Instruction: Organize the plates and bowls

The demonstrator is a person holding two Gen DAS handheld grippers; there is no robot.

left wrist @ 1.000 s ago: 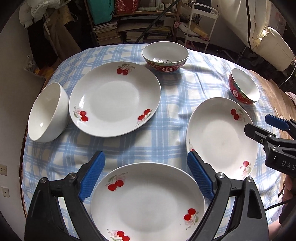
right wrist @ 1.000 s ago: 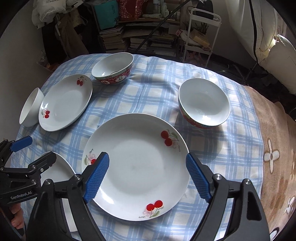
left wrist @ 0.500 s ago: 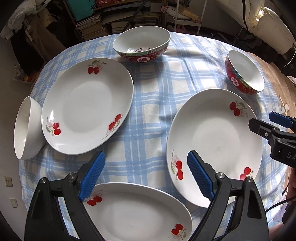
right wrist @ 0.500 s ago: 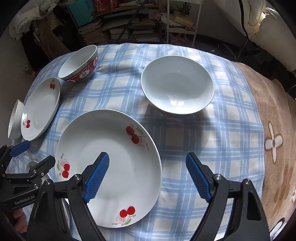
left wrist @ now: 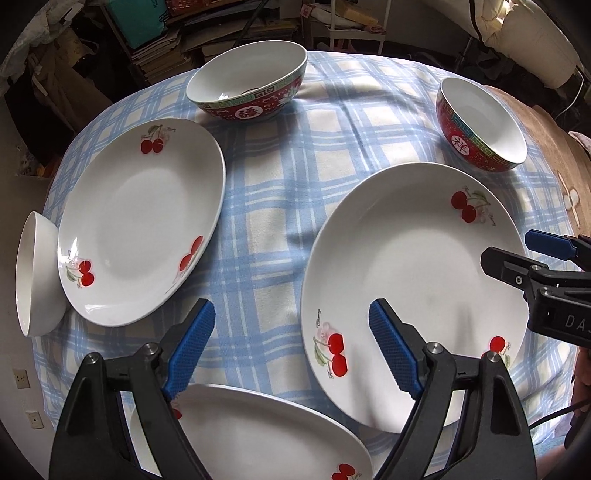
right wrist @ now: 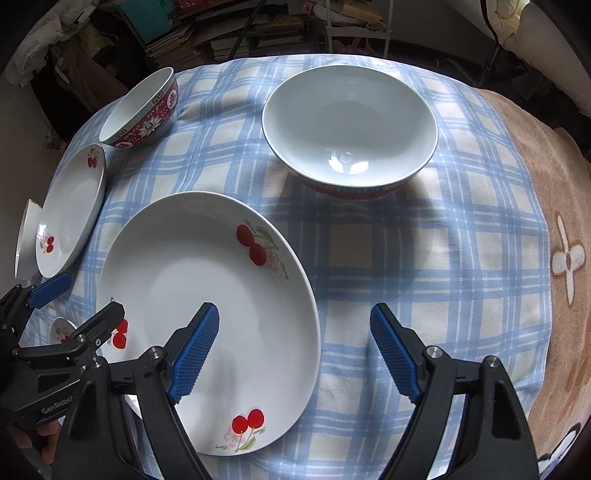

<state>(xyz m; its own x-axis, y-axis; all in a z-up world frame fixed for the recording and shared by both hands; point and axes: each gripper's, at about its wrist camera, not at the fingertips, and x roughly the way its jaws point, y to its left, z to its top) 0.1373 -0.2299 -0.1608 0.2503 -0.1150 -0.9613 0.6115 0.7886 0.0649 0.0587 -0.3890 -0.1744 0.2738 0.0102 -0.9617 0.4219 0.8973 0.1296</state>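
Observation:
Three white cherry plates lie on a blue checked cloth: a left one (left wrist: 140,221), a right one (left wrist: 410,284) and a near one (left wrist: 251,439). A red patterned bowl (left wrist: 247,81) stands at the back, a second one (left wrist: 480,125) at the right, a plain white bowl (left wrist: 35,273) at the left edge. My left gripper (left wrist: 291,350) is open and empty, its right finger over the right plate's near left rim. My right gripper (right wrist: 295,354) is open and empty over that same plate's (right wrist: 207,317) right rim, with the red bowl (right wrist: 351,129) ahead.
The round table's cloth (left wrist: 295,177) ends at a brown flowered blanket (right wrist: 561,240) on the right. Shelves with books and boxes (left wrist: 221,26) and a white rack (right wrist: 354,33) stand behind the table. A white padded object (left wrist: 528,37) is at the back right.
Both grippers have moved forward and to the right over the table. The near plate has slid under my left gripper and the right plate and right red bowl have grown closer.

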